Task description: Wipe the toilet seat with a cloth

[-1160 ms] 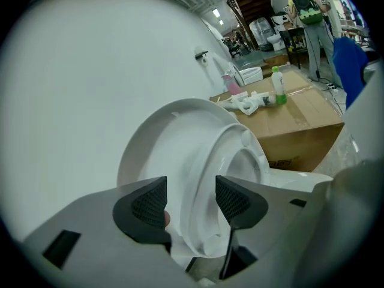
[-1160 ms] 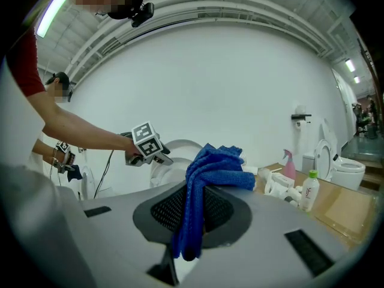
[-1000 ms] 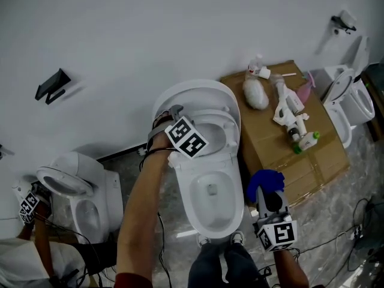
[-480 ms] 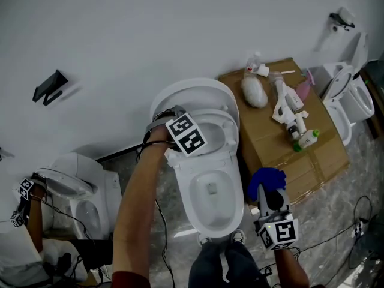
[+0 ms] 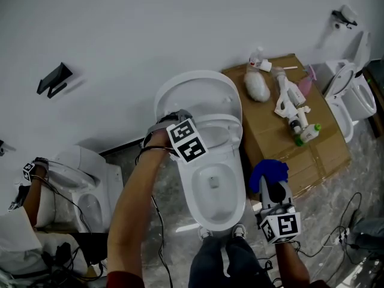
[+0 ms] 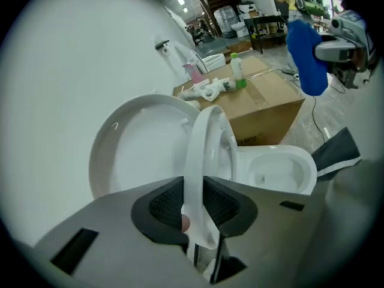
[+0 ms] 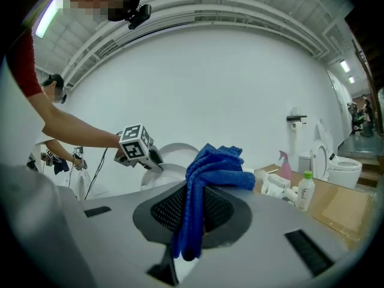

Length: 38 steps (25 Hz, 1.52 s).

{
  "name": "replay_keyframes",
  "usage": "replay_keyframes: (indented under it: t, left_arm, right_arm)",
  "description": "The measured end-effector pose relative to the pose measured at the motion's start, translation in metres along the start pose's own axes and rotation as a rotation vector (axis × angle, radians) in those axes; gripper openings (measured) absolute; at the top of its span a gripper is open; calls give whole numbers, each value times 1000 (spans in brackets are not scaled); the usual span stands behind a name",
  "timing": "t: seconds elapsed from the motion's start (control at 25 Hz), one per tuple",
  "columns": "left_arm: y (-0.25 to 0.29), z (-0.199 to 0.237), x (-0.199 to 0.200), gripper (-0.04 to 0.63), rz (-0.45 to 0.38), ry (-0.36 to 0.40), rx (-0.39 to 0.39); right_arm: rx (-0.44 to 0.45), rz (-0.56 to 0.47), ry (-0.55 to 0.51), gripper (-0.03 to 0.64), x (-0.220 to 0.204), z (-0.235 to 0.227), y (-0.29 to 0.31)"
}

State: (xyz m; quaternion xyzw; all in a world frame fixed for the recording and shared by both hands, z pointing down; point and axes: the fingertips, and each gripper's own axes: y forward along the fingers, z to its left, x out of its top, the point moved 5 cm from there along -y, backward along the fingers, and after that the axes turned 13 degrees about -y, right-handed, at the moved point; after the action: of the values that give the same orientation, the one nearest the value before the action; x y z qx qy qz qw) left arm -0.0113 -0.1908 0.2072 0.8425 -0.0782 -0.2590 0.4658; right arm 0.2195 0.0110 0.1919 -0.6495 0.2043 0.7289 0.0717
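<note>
A cardboard box (image 5: 318, 155) stands against the white wall (image 5: 150, 29), with a white lumpy bag (image 5: 258, 87), a pink spray bottle (image 5: 305, 86) and a green-capped bottle (image 5: 308, 135) lying on top. Past the box is a spare toilet (image 5: 354, 101) with its lid up. On the far side, a second person (image 5: 21, 245) is beside a third toilet (image 5: 81, 185), a black bracket (image 5: 53, 80) is fixed to the wall, and cables (image 5: 345, 218) trail over the floor (image 5: 327, 200).

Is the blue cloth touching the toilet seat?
No, the cloth hangs in the right tool, away from the seat.
</note>
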Motion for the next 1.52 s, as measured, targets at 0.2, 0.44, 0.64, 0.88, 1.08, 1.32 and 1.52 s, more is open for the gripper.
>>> replay_keyframes:
  t: [0.2,0.44,0.64,0.88,1.08,1.32,1.52]
  left_arm:
    - [-22,-29,-9,91,-12,21,-47]
    - [-47,-83,-27,97,-12,55,-111]
    - [-64,-141,-46,104,2,82,-190]
    - [-71,-194,-64,115,16,105,-261]
    - [-75,-234,-82,140,53,87,-377]
    - [-68,-288,-103,160,119,47,-566]
    - [-55,-328,-123,172,146,5,-677]
  right_arm:
    - [3,-19,3,60,7,4,-6]
    - [17,-54,-25,60,22,12,-17]
    - [45,-80,-44,60,28,19,-22]
    - [61,-81,-46,60,21,25,-26]
    - [70,-69,-42,60,14,28,-29]
    - [74,-54,-51,60,5,23,-27]
    - [81,-18,-55,60,-11,21,-23]
